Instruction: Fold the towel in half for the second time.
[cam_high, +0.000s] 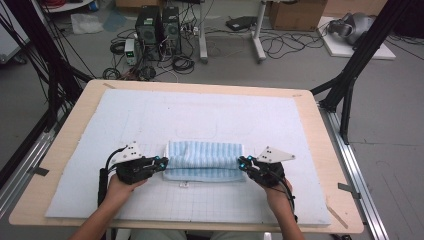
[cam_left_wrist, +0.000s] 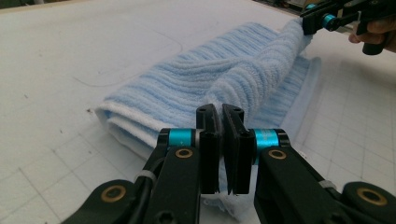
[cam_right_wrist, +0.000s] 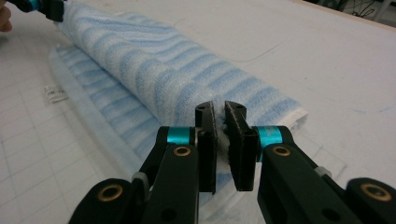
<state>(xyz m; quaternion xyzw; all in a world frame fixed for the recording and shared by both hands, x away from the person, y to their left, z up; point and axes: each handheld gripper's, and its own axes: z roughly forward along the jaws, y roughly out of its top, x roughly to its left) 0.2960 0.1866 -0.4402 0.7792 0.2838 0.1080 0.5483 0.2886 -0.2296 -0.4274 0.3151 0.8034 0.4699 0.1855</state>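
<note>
A light blue striped towel (cam_high: 205, 159) lies folded on the white gridded mat (cam_high: 190, 120), near its front middle. My left gripper (cam_high: 161, 163) is shut on the towel's left end, and my right gripper (cam_high: 243, 163) is shut on its right end. Between them the upper layer is lifted over the layer beneath. In the left gripper view the pads (cam_left_wrist: 208, 140) pinch a raised fold of the towel (cam_left_wrist: 219, 79), and the right gripper (cam_left_wrist: 322, 21) holds the far corner. In the right gripper view the pads (cam_right_wrist: 208, 135) clamp the towel (cam_right_wrist: 154, 74) edge; the left gripper (cam_right_wrist: 39, 5) grips the far end.
A small white label (cam_high: 183, 185) sticks out from the towel's front edge. The mat covers a wooden table (cam_high: 80, 107). Computer towers (cam_high: 157, 27), cables and black frame legs (cam_high: 350, 70) stand on the floor beyond the table.
</note>
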